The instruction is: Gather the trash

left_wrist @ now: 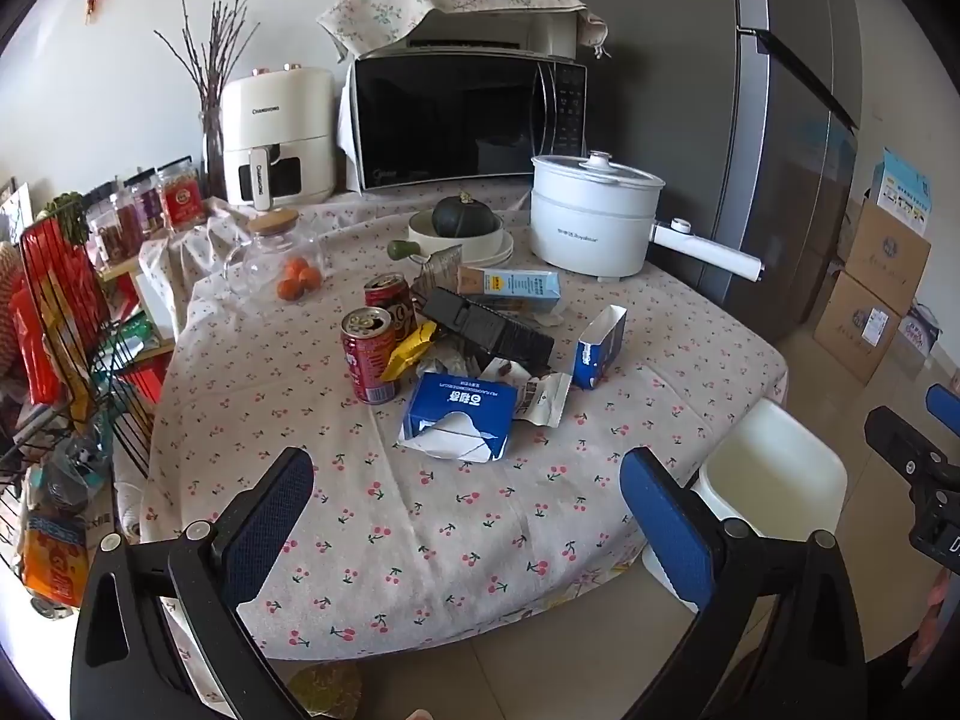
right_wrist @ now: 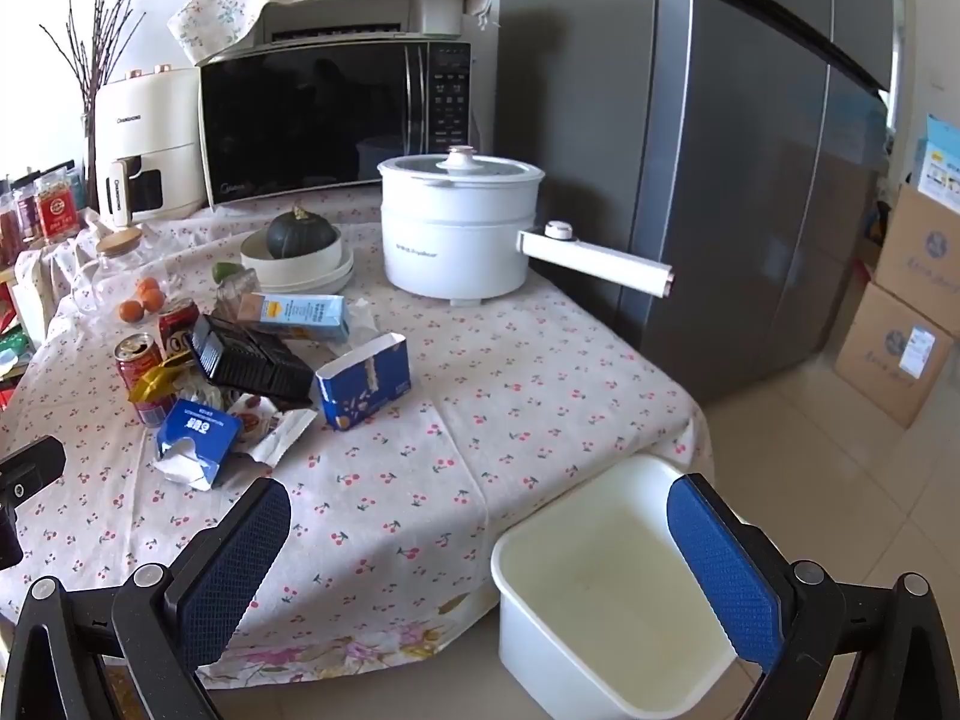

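A pile of trash lies mid-table: two red cans [left_wrist: 369, 354] [right_wrist: 139, 360], a yellow wrapper [left_wrist: 408, 351], a black plastic tray [left_wrist: 489, 324] [right_wrist: 249, 363], a torn blue tissue box [left_wrist: 459, 414] [right_wrist: 195, 438], an open blue carton [left_wrist: 597, 348] [right_wrist: 363, 384], a light-blue carton [left_wrist: 510, 288] [right_wrist: 294, 315] and a white wrapper [left_wrist: 543, 399]. A white bin [left_wrist: 774, 474] [right_wrist: 606, 588] stands on the floor at the table's right corner. My left gripper [left_wrist: 468, 516] is open and empty above the table's near edge. My right gripper [right_wrist: 480, 552] is open and empty, over the bin's left rim.
The cherry-print table [left_wrist: 420, 540] also holds a white electric pot [left_wrist: 591, 216] with a long handle, a squash in stacked bowls [left_wrist: 462, 228], a glass jar with oranges [left_wrist: 282, 252], a microwave and an air fryer. A fridge [right_wrist: 750, 150] stands right, cardboard boxes [right_wrist: 900, 330] beyond, a wire rack [left_wrist: 60, 330] left.
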### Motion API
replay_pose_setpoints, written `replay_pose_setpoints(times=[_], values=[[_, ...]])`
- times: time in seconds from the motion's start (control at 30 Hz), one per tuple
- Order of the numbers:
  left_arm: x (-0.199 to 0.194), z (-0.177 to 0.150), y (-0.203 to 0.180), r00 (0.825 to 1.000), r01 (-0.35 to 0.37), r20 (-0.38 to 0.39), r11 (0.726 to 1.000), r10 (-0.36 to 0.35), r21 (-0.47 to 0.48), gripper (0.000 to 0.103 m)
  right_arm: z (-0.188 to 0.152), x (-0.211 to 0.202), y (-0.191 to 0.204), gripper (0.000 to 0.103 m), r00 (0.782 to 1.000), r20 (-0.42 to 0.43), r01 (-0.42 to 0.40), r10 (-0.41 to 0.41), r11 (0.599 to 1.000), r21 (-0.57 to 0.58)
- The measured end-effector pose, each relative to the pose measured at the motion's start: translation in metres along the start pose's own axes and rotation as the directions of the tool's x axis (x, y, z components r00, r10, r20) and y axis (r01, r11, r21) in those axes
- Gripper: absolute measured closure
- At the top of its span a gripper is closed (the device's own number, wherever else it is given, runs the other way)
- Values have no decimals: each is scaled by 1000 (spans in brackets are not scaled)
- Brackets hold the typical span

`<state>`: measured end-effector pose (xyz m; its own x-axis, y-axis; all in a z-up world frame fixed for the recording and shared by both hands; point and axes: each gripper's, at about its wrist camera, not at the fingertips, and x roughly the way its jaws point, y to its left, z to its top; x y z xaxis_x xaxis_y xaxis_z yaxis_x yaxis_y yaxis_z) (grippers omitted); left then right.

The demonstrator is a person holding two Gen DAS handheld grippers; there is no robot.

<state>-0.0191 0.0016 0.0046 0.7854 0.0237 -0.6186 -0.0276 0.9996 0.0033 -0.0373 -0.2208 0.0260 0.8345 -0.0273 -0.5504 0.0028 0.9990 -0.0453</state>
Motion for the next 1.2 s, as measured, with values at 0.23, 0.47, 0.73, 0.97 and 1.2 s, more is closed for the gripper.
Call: replay_pose_setpoints(times=[0.23,0.47,0.73,0.97,1.2], values=[[0,0,0,1000,0,1,1000,0,0,0,-1,-1,-1,0,1000,0,0,0,1000,0],[0,0,-1,1000,1,0,1000,-1,2,0,-1,-2,-3,0,1000,-4,0,0,1000,-3],[1,-2,-1,1000,-3,-2,1000,3,5,0,-2,2,2,0,1000,1,-2,2,1000,-3],[0,-2,1,1000,-2,2,1000,2,-1,0,-2,2,1,0,1000,2,2,-2,1000,0],[0,-3,2,1000,-1,3,1000,1,-1,0,-2,3,2,0,1000,1,3,-3,1000,-3]])
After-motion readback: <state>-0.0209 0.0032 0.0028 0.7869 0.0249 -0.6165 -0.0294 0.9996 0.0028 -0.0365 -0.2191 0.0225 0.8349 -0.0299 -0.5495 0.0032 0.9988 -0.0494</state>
